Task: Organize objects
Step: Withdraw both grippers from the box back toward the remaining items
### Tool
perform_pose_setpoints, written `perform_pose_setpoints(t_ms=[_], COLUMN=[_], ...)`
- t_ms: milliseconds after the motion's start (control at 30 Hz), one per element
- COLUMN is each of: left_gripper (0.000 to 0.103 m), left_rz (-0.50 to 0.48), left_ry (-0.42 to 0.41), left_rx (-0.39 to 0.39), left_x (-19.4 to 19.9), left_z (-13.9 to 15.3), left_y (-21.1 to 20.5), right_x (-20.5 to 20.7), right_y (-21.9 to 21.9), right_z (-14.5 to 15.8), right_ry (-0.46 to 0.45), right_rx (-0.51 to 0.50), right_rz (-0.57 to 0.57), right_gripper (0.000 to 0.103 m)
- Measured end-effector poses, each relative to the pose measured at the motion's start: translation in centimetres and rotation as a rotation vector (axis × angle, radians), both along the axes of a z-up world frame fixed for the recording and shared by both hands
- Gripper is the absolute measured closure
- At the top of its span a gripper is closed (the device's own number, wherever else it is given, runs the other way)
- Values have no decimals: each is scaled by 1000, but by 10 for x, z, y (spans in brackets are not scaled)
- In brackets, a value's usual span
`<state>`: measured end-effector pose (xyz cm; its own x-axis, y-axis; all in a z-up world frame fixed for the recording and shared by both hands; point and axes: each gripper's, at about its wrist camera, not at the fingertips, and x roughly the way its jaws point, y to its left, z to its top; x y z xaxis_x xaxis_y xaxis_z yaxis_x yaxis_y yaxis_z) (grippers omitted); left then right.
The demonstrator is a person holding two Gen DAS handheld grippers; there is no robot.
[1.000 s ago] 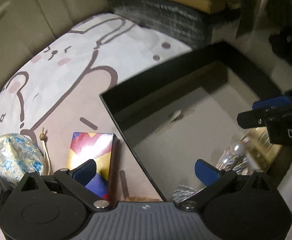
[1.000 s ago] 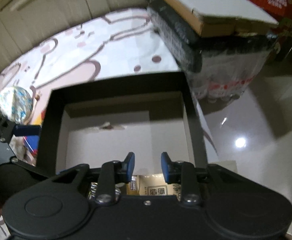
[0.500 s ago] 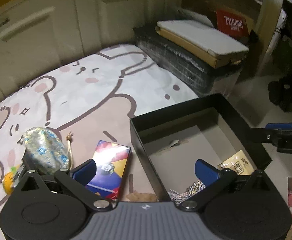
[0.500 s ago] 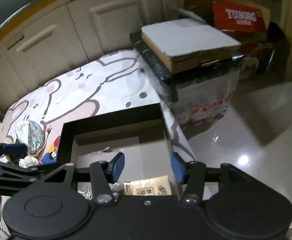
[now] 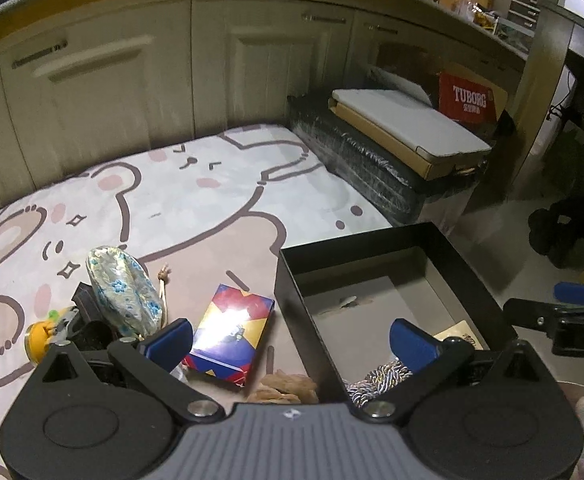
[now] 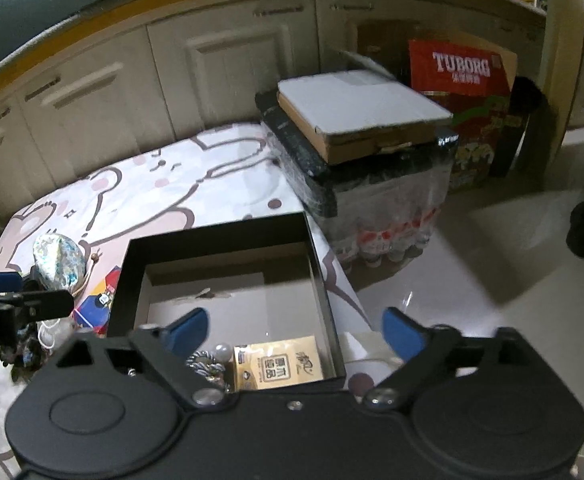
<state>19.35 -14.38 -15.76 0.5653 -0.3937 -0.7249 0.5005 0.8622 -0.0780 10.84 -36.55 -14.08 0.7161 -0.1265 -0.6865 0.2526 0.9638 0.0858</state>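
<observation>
Beneath both claws lies a pale cartoon-bear play mat [image 5: 195,200] on the floor, carrying a black open-topped cardboard box [image 5: 292,280]. The left claw [image 5: 292,336] hangs with its blue-padded fingers spread wide and nothing between them, straddling the box's near left wall. Just left of that wall, ahead of the left finger, lies a glossy red, blue and yellow patterned packet [image 5: 229,332], and further left a silver-blue floral foil egg [image 5: 121,292] and a small yellow toy [image 5: 37,338]. The right claw [image 6: 294,330] is likewise wide open and empty, poised over the box's near right corner. Inside the box, just below its fingers, rest a tan printed sachet [image 6: 277,362] and a silvery twisted cord [image 6: 205,364]. Beyond the box stands a black shrink-wrapped pack [image 6: 372,184] topped by a flat brown carton [image 6: 356,112].
</observation>
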Motion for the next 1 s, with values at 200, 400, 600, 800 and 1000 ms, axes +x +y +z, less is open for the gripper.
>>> perform_pose_setpoints(t_ms=[200, 400, 600, 800, 1000], left_gripper=[0, 0, 0, 0, 0], left_rz=[-31, -34, -7, 22, 88], left_ry=[-32, -35, -52, -53, -74], left_rx=[-19, -41, -69, -61, -62], left_x=[-4, -1, 3, 8, 13], left_z=[-5, -12, -14, -15, -12], left_y=[5, 10, 18, 33, 61], right_x=[-3, -3, -2, 2, 14], right_y=[6, 4, 1, 3, 18], right_z=[-3, -4, -5, -10, -12], right_ry=[-24, -35, -58, -69, -86], right_rx=[-32, -30, -37, -45, -74], right_rz=[5, -28, -56, -69, -16], right_gripper=[0, 0, 0, 0, 0])
